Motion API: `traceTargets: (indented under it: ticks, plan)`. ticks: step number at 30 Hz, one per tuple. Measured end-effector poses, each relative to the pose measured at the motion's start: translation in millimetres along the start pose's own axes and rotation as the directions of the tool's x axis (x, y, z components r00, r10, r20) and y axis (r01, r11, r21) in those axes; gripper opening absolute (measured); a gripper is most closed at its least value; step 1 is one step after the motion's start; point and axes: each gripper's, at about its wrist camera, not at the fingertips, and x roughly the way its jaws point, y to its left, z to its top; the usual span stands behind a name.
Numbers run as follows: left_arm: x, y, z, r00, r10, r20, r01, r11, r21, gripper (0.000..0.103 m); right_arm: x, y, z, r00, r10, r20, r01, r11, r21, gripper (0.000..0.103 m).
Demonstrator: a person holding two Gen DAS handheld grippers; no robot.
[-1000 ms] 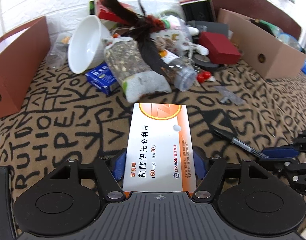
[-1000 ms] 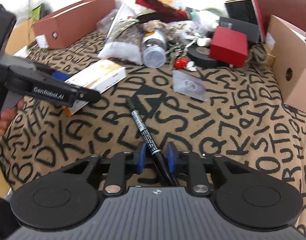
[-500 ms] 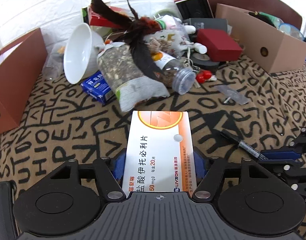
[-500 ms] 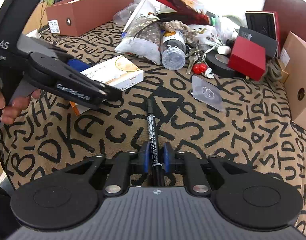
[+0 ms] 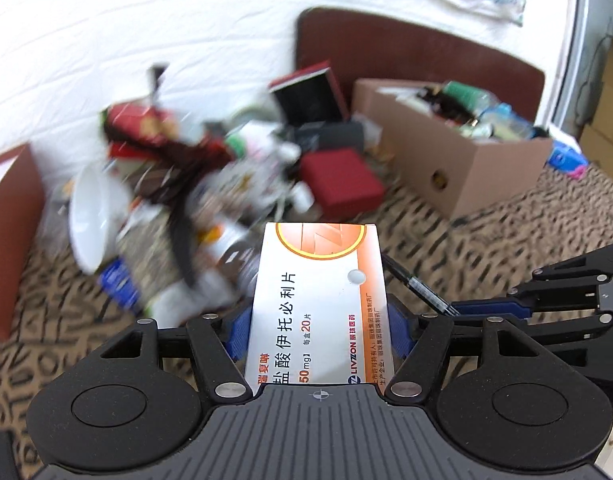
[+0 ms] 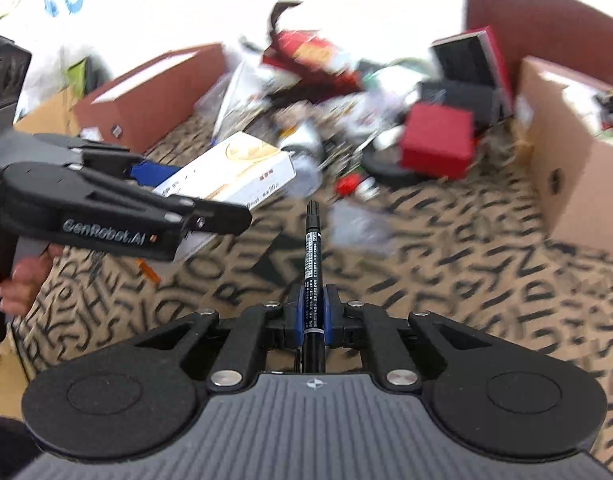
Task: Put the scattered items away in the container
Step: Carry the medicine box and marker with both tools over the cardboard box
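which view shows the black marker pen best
The right wrist view: the black marker pen runs sharp down the frame's middle, clamped in the right gripper, label and cap visible. The left wrist view shows only part of it, poking out beside the medicine box.

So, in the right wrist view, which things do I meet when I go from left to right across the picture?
Left tool → white medicine box → black marker held in the right tool → red box → open cardboard box.
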Motion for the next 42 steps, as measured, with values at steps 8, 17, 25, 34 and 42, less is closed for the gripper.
traceTargets:
  ticks: [8,17,25,34,42]
  plan:
    - [26,-51,70,0.995,-0.081,0.062,0.082,0.997,-0.001,0.067,-34,-57,30,0.983,-0.135,0.125,0.131,0.991,0.043,0.011]
    - [81,-105,172,0.989,-0.095,0.109,0.099,0.995,-0.032,0.068,-48,-146,73,0.93,-0.291,0.223,0.256,0.951,0.173,0.011]
    - [169,-122,234,0.996,-0.051,0.07,0.06,0.989,-0.137,0.068,-22,-222,98,0.913,-0.342,0.223,0.268,0.914,0.306,0.011]
    - [239,-127,237,0.997,-0.077,-0.018,0.073,0.981,-0.181,0.068,21,-261,107,0.911,-0.369,0.185,0.293,0.894,0.339,0.011]
    - [233,-125,234,0.985,-0.173,0.014,0.173,0.97,-0.174,0.098,25,-246,105,0.896,-0.372,0.243,0.312,0.916,0.252,0.061]
